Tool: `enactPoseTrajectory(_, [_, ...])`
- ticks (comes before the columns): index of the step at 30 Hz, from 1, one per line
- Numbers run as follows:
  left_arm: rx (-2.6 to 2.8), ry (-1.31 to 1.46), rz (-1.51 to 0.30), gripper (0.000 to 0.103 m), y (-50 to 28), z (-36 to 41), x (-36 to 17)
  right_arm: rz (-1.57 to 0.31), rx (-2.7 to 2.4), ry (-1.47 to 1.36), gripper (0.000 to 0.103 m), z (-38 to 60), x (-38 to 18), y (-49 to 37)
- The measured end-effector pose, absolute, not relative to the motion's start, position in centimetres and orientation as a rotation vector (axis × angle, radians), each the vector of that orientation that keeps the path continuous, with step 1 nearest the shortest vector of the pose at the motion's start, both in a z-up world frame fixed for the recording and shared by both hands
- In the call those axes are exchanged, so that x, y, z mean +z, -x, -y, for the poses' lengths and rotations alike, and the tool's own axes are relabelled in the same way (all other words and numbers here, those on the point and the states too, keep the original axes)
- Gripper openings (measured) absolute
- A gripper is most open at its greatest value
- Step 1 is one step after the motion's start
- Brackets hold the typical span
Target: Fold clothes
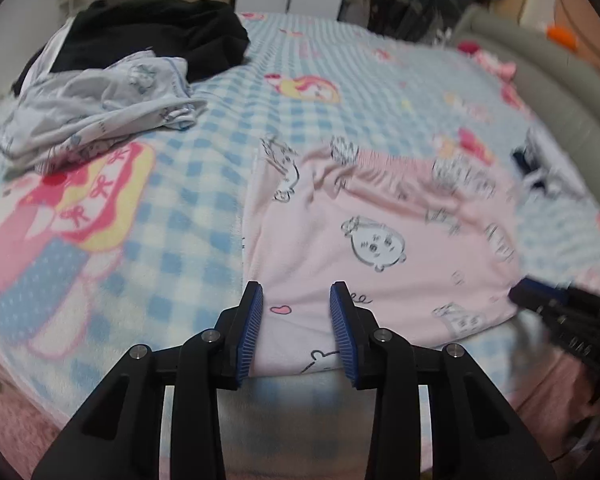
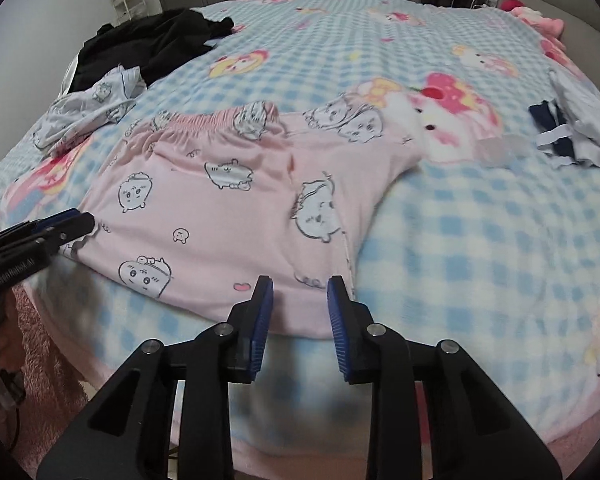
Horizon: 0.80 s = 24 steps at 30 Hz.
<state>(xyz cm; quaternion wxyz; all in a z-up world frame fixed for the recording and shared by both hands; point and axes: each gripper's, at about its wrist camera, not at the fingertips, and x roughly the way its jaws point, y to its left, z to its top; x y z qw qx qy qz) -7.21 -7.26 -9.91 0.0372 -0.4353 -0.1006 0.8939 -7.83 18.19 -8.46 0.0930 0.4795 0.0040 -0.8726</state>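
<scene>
Near edge of bed [image 2: 480, 240]: bare checked blanket right of the pink pajama pants [image 2: 228, 208], open to approach.
Bed centre: bare blanket beyond the waistband.
Far left corner: blocked by black garment [image 1: 156, 36] and crumpled pale blue pajama garment [image 1: 100, 116], touching.
Right side: navy-and-white folded clothes [image 2: 568, 136]; grey headboard [image 1: 560, 92] behind.

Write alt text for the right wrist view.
The open right gripper is at the near hem of pink cartoon-print pajama bottoms spread on a blue checked blanket. The left gripper is at the left corner.
</scene>
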Motion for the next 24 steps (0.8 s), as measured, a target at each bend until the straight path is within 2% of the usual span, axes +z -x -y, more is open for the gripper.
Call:
enactPoseTrajectory(2, [2.720, 1.272, 0.329, 0.044, 6.7, 6.8, -9.4, -0.007, -2.590, -1.410, 0.034, -17.9, -8.0, 7.5])
enactPoseTrajectory(4, [2.678, 1.245, 0.282, 0.045, 6.3, 5.3, -9.2, -0.001, -2.590, -1.398, 0.040, -17.7, -7.6, 7.2])
enactPoseTrajectory(6, [2.640, 1.261, 0.225, 0.045, 6.4, 3.8, -9.6, -0.009, -2.587, -1.391, 0.040, -17.3, -7.4, 6.9])
enactPoseTrajectory(12, [2.665, 1.361, 0.048, 0.045, 6.6, 2.3, -11.1, -0.195, -2.578, -1.455, 0.037, -16.5, -9.4, 6.1])
enactPoseTrajectory(16, [2.702, 1.309, 0.205, 0.044, 5.9, 5.5, -10.4, -0.121, -2.604, -1.481, 0.025, -18.7, -9.1, 6.2])
enactPoseTrajectory(19, [2.756, 1.129, 0.422, 0.048, 4.8, 7.9, -8.5, -0.074, -2.664, -1.487, 0.029, -19.8, -8.5, 6.2])
enactPoseTrajectory(21, [2.736, 1.187, 0.489, 0.052, 5.0, 8.5, -9.3, 0.049, -2.644, -1.467, 0.032, -20.7, -8.1, 6.3])
enactPoseTrajectory(22, [2.725, 1.216, 0.523, 0.052, 5.0, 8.9, -9.8, 0.125, -2.621, -1.472, 0.040, -21.1, -8.2, 6.5])
enactPoseTrajectory(23, [2.713, 1.244, 0.557, 0.052, 5.1, 9.2, -10.2, 0.199, -2.597, -1.475, 0.043, -21.5, -8.3, 6.7])
enactPoseTrajectory(24, [2.701, 1.273, 0.590, 0.052, 5.2, 9.5, -10.6, 0.256, -2.576, -1.479, 0.043, -21.7, -8.4, 6.9])
